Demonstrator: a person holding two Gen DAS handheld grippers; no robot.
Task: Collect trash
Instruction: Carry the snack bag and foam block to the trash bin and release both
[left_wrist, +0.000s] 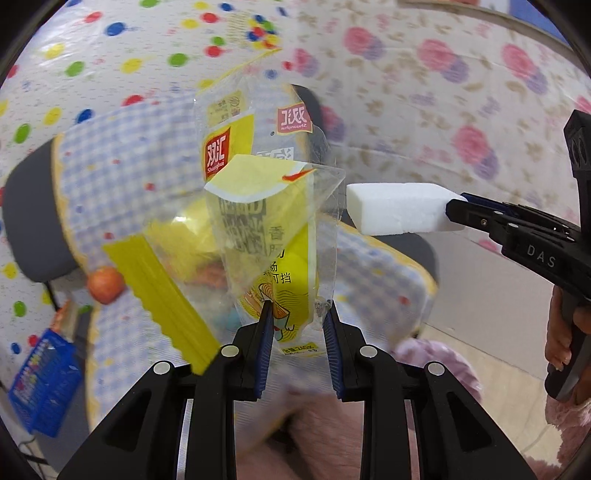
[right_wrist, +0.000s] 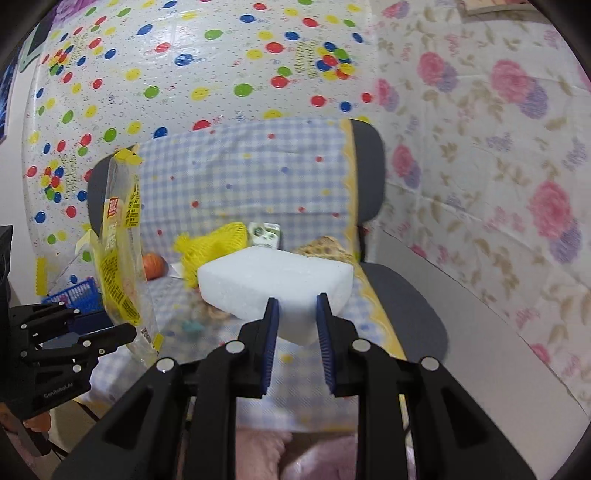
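Note:
My left gripper (left_wrist: 297, 308) is shut on a clear and yellow plastic food wrapper (left_wrist: 266, 221) and holds it up in the air in front of the chair. The wrapper also shows in the right wrist view (right_wrist: 122, 243), with the left gripper (right_wrist: 125, 338) below it. My right gripper (right_wrist: 297, 299) is shut on a white foam block (right_wrist: 275, 282) and holds it above the chair seat. In the left wrist view the foam block (left_wrist: 399, 208) sticks out of the right gripper (left_wrist: 456, 210) to the right of the wrapper.
A chair with a blue checked cover (right_wrist: 251, 173) holds a yellow net bag (right_wrist: 214, 245), an orange fruit (right_wrist: 153, 266), a small carton (right_wrist: 264, 234) and other litter. A blue basket (left_wrist: 44, 384) stands left of the chair. Patterned sheets hang behind.

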